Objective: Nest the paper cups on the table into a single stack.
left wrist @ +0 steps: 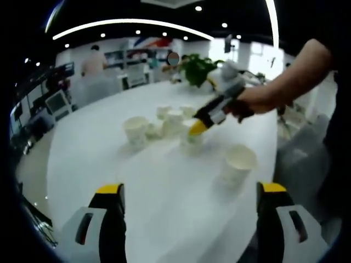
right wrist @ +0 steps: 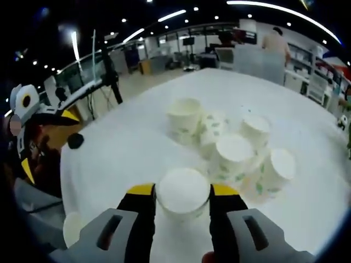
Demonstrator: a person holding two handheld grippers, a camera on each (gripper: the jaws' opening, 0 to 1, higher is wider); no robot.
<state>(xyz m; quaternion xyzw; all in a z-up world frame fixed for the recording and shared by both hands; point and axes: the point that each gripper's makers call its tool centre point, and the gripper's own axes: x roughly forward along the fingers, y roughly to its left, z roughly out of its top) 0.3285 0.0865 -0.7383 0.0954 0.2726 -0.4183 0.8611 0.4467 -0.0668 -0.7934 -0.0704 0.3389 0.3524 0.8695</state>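
A: White paper all over. Where's the cup you're after?

B: Right gripper (right wrist: 182,198) has it. My jaws sit on either side of a white cup (right wrist: 182,192), pads against its walls, so I'd call it pinched, near the rim. The left gripper view shows the same thing from the side: right gripper (left wrist: 198,127) tipped down onto that cup (left wrist: 191,137), near the middle of the white table (left wrist: 109,159).

A: Why grip at the rim?

B: Probably so it lifts straight and can drop into another one w/o crushing it.

A: And the others?

B: A cluster of cups (right wrist: 230,139) sits just beyond the held one, mouths up, some touching. They're bunched, so the nesting moves should stay short. One lone cup (left wrist: 238,163) stands apart, nearer me on the right.

A: Left gripper?

B: Left gripper (left wrist: 191,204) hangs low over the near table edge, jaws spread wide, nothing between them. Prob free to steady a target cup.

A: Stack yet?

B: None that I can make out.
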